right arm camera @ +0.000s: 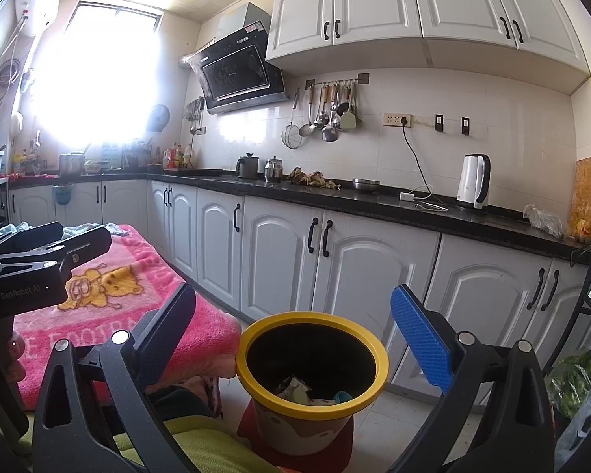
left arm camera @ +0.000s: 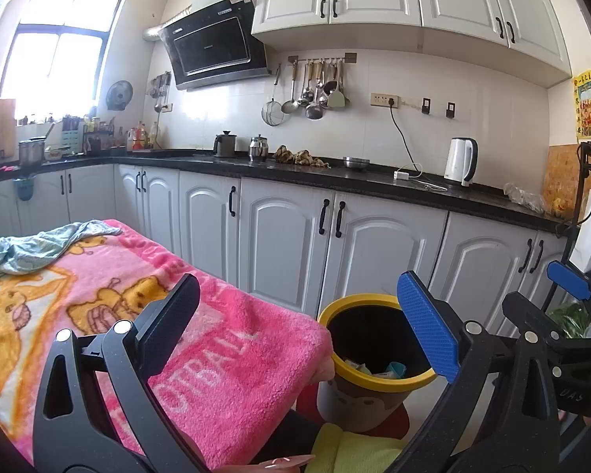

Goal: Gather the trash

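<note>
Hovering empty, the left gripper point(left arm camera: 307, 323) and right gripper point(right arm camera: 303, 335) both hold their jaws wide apart. Between and below each pair sits the yellow-rimmed round plastic bin point(right arm camera: 313, 378) holding paper scraps point(right arm camera: 297, 390), beside the pink fleece-covered surface point(left arm camera: 216, 351).

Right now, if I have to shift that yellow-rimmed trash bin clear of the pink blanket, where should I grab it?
Probably the yellow rim of the trash bin, on its right side, coming from above. The bin stands upright and open-topped, so one finger can go inside the rim. Its left edge sits against the pink blanket; the right is free.
</note>
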The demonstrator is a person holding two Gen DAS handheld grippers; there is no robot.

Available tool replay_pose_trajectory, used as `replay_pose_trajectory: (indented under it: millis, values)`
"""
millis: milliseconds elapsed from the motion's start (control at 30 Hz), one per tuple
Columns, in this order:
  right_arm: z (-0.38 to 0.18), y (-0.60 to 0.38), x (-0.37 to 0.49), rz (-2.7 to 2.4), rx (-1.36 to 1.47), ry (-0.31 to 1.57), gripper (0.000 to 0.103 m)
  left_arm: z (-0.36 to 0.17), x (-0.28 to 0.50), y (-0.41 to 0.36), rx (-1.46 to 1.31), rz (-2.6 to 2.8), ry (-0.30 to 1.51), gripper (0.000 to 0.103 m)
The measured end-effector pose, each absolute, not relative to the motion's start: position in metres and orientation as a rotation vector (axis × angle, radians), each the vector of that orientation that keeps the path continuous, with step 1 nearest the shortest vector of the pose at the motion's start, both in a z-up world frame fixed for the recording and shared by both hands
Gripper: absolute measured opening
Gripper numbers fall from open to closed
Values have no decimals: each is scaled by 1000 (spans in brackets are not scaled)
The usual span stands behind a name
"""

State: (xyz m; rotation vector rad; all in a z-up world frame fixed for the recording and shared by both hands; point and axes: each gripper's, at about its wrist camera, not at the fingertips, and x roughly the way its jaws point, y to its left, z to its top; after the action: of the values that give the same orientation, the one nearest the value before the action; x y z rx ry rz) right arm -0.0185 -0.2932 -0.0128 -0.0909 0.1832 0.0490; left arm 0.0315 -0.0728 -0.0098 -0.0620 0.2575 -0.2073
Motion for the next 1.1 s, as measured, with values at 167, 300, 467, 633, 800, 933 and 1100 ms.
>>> replay_pose_trajectory:
  millis: [167, 300, 467, 633, 800, 933, 1100]
  values:
    - [-13, -293, -18, 50, -92, 183, 97, -9, 32, -73, -61, -206, 255, 92]
    - [-13, -293, -18, 49, -91, 184, 97, -9, 32, -73, -60, -207, 257, 92]
    - [-13, -293, -17, 48, -91, 185, 97, -7, 32, -73, -60, -208, 255, 92]
    - [-12, -293, -18, 47, -91, 186, 97, -7, 32, -73, -61, -208, 256, 92]
    - [-12, -294, -18, 48, -92, 184, 97, -7, 32, -73, -61, -208, 255, 92]
    - [-12, -294, -17, 47, -90, 186, 97, -7, 32, -73, -61, -208, 257, 92]
    - [-13, -293, -17, 44, -89, 187, 97, -6, 33, -73, -59, -207, 256, 92]
